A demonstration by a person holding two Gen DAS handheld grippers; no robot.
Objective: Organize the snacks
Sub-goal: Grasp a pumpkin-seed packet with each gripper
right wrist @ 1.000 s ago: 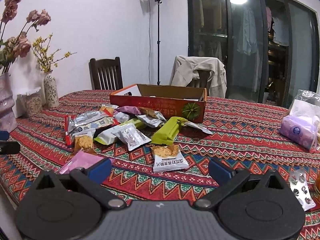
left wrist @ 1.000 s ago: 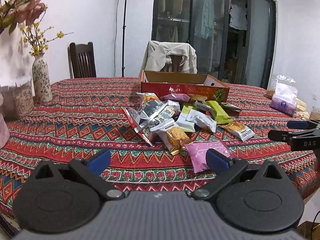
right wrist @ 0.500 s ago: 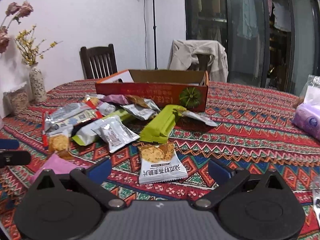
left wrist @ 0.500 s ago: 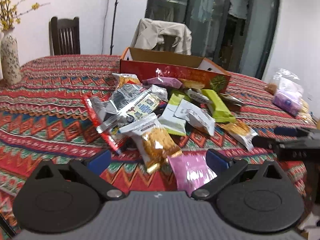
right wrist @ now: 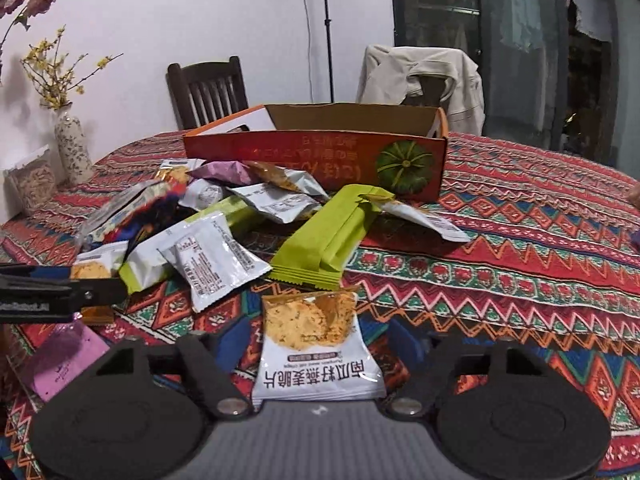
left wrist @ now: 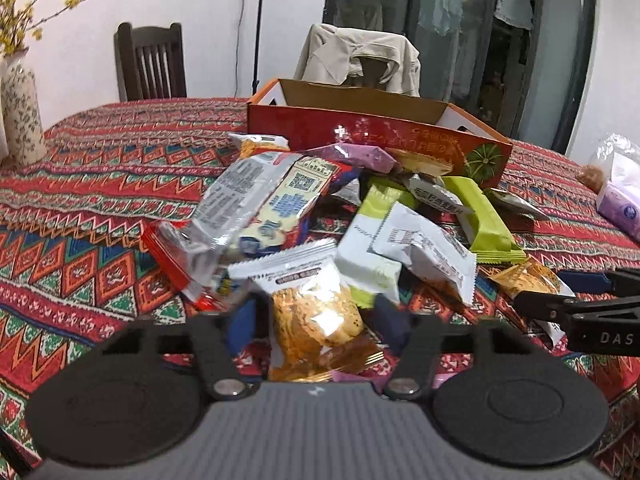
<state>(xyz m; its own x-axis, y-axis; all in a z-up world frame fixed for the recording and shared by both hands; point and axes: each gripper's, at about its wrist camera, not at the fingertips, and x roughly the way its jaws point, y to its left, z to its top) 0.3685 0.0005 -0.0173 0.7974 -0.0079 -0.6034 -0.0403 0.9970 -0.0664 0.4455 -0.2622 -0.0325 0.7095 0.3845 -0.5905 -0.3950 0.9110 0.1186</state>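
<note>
A pile of snack packets (left wrist: pixel 320 208) lies on the patterned tablecloth in front of an open red cardboard box (left wrist: pixel 376 128), which also shows in the right wrist view (right wrist: pixel 320 156). My left gripper (left wrist: pixel 314 324) is open, its fingers on either side of a clear-and-white cracker packet (left wrist: pixel 312 312). My right gripper (right wrist: pixel 316 344) is open around another white cracker packet (right wrist: pixel 316 352). A green bar (right wrist: pixel 332 240) lies beyond it. A pink packet (right wrist: pixel 64 356) lies at the left. Each gripper shows at the edge of the other's view.
A vase with flowers (left wrist: pixel 20 108) stands at the table's left. Two chairs (left wrist: pixel 152 64) stand behind the table, one draped with a jacket (left wrist: pixel 360 56). A bag with purple tissue packs (left wrist: pixel 620 196) sits at the right.
Both grippers moved forward and down to the table. Each now has a cracker packet between its open fingers, and the fingers have narrowed.
</note>
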